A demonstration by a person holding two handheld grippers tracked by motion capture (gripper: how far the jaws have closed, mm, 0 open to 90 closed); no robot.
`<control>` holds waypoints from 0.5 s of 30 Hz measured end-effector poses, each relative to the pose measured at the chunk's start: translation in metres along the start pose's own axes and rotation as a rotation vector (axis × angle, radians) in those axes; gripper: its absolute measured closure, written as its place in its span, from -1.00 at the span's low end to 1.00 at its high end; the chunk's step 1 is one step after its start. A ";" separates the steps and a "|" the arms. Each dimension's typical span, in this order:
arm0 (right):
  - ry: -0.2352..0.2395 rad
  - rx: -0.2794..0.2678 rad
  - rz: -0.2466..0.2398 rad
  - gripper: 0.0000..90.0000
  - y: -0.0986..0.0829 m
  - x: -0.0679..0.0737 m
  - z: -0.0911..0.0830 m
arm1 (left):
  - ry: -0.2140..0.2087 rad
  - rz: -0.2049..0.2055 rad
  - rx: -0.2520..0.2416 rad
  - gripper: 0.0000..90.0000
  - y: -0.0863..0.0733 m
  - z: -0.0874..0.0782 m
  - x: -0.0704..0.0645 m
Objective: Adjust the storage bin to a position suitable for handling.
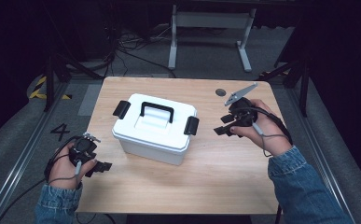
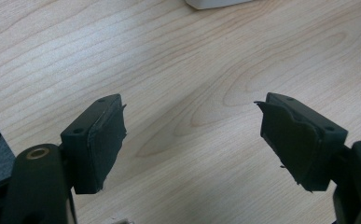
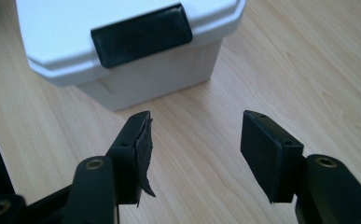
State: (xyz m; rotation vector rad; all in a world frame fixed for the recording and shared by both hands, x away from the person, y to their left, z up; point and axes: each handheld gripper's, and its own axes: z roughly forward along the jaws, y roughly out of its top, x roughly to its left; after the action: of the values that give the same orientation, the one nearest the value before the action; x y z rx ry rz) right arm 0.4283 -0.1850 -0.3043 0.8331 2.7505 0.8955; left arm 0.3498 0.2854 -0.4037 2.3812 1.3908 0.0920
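Note:
A white plastic box (image 1: 153,128) with a black carry handle (image 1: 156,111) and a black latch (image 1: 191,125) at each end stands in the middle of the wooden table (image 1: 206,177). Its lid is down. My left gripper (image 1: 102,166) rests near the table's front left corner, open, with bare wood between its jaws (image 2: 192,135). My right gripper (image 1: 222,130) hovers to the right of the box, open and empty (image 3: 194,140), facing the box's right latch (image 3: 141,35) from a short distance.
A small dark round disc (image 1: 220,92) sits in the tabletop at the back right. A white metal frame (image 1: 211,28) and loose cables (image 1: 131,46) lie on the floor beyond the table.

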 end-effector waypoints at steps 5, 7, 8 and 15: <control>0.012 -0.023 -0.013 -0.02 0.017 0.004 0.001 | 0.000 0.001 0.001 -0.50 0.001 0.001 -0.001; 0.009 -0.041 -0.031 -0.02 0.025 0.006 0.002 | -0.003 0.004 0.008 -0.50 0.001 0.003 -0.001; 0.013 -0.045 -0.039 -0.02 0.029 0.007 0.003 | -0.004 0.005 0.008 -0.50 0.001 0.003 -0.001; 0.051 -0.069 -0.062 -0.01 0.059 0.014 0.017 | -0.009 0.011 0.009 -0.50 0.003 0.003 -0.001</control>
State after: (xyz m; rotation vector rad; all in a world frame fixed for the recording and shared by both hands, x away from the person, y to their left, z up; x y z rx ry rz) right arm 0.4490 -0.1295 -0.2839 0.7193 2.7538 1.0073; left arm 0.3527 0.2817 -0.4054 2.3945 1.3767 0.0778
